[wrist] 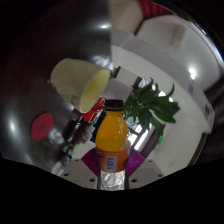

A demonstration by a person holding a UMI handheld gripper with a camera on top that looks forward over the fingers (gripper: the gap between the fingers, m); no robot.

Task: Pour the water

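The gripper [111, 172] held a bottle [112, 140] of orange drink, fingers pinched on its lower body, the pink pads [92, 160] pressing it at either side. The bottle stood roughly upright between the fingers, orange cap [114, 103] on top, a label around the lower part and a clear base [113, 181] showing at the very bottom. Whether it touched the white table [135, 70] or was lifted off it could not be told.

Just behind and to the left of the bottle a pale yellow-green cup [79, 80] lay tilted, mouth facing toward the bottle cap, near but apart from it. Whether anything supported the cup was not visible. To the right of the bottle, close beside it, sat a green leafy plant [152, 106]. Left of the bottle, lower down, was a red round item [44, 127], too small to identify, and a red-and-black tool-like thing [78, 132] between it and the bottle, details unclear. The table's far side carried bright glare spots. Beyond the table, something red [158, 12] showed at the far end, unclear what.
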